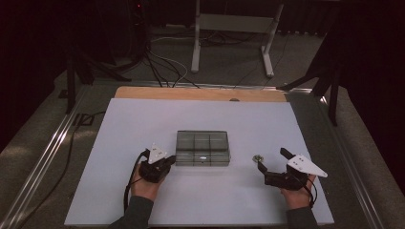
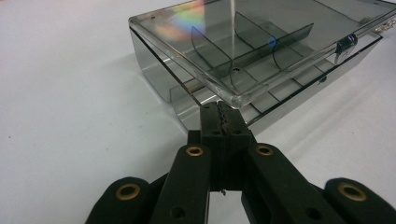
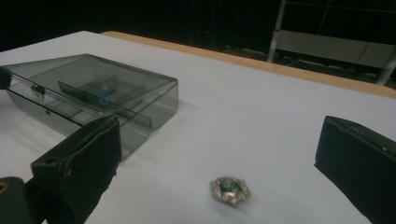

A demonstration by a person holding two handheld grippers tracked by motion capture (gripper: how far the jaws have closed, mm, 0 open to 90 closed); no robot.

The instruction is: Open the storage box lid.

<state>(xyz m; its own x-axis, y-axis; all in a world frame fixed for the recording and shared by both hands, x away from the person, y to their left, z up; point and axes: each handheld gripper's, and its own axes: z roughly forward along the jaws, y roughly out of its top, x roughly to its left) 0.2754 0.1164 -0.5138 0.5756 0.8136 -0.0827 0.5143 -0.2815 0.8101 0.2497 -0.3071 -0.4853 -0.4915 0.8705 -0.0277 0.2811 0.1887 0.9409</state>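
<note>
Judging by the layout, the work looks barely begun: the left gripper (image 2: 222, 112), jaws together, lifts the box (image 1: 202, 148) lid's corner, while the right gripper (image 3: 224, 154), jaws apart, frames the brooch (image 3: 229, 189) on the table (image 1: 143, 119).

The room is dim, its far side and both flanks nearly black. A white sheet (image 1: 143, 124) covers most of the table, and a strip of bare wood (image 1: 200, 93) shows along its far edge. Metal rails (image 1: 45, 160) run beside the table on the left and right. The floor (image 1: 234, 57) is grey carpet. Beyond the table stands a white frame (image 1: 231, 28) on two legs. Black cables (image 1: 160, 64) trail over the carpet to the left of it. Dark stand legs (image 1: 329, 81) rise at both far corners of the table.
</note>
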